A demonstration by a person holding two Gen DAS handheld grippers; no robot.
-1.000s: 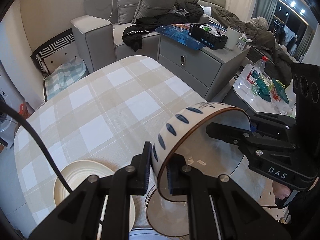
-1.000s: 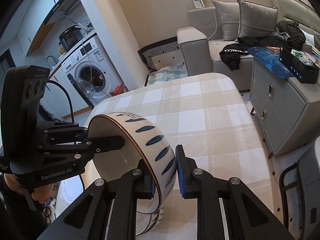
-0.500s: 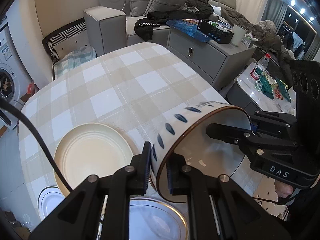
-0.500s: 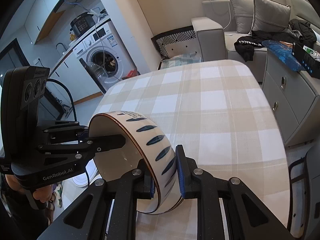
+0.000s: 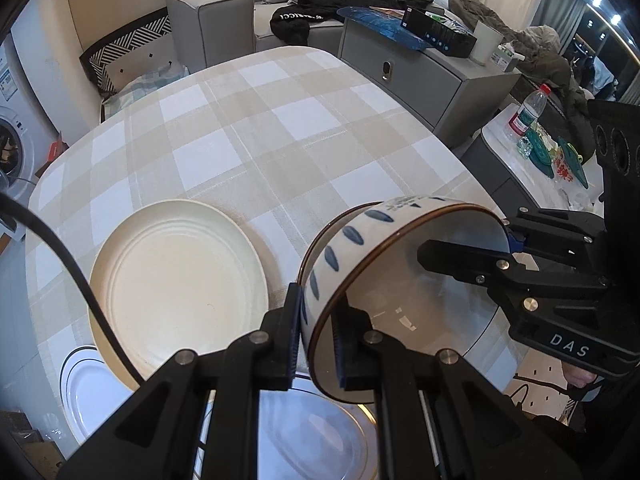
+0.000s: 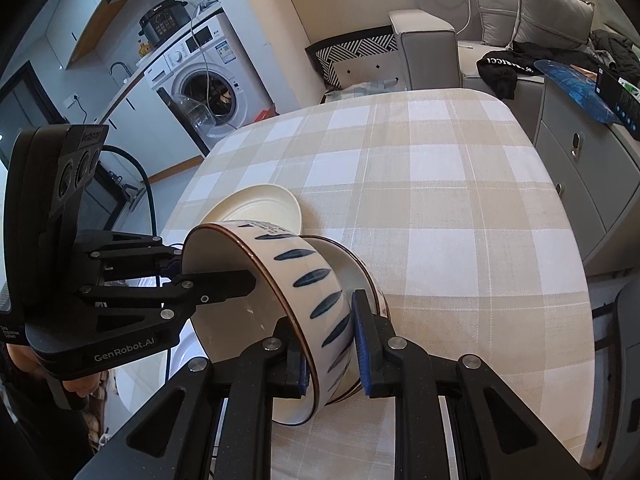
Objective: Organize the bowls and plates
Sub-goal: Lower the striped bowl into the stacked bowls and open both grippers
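A white bowl with blue leaf marks and a brown rim [image 5: 352, 248] [image 6: 308, 276] is held between both grippers. My left gripper [image 5: 318, 336] is shut on its near wall. My right gripper [image 6: 332, 340] is shut on the opposite wall. The bowl hangs just over a second, similar bowl [image 6: 356, 264] on the table, whose rim shows behind it [image 5: 320, 236]. A cream plate [image 5: 176, 280] [image 6: 256, 208] lies to the left. A gold-rimmed plate [image 5: 320, 440] and a dark-rimmed white plate [image 5: 92, 396] lie near the table's front edge.
The checked tablecloth [image 5: 260, 140] [image 6: 440, 200] covers the table. A grey cabinet [image 5: 420, 76] stands off its right side and a grey sofa [image 5: 224, 20] behind it. A washing machine [image 6: 204, 88] stands at the left.
Both grippers have carried the bowl down and back toward the table's near side. The second bowl and the plates have come into view under and beside it.
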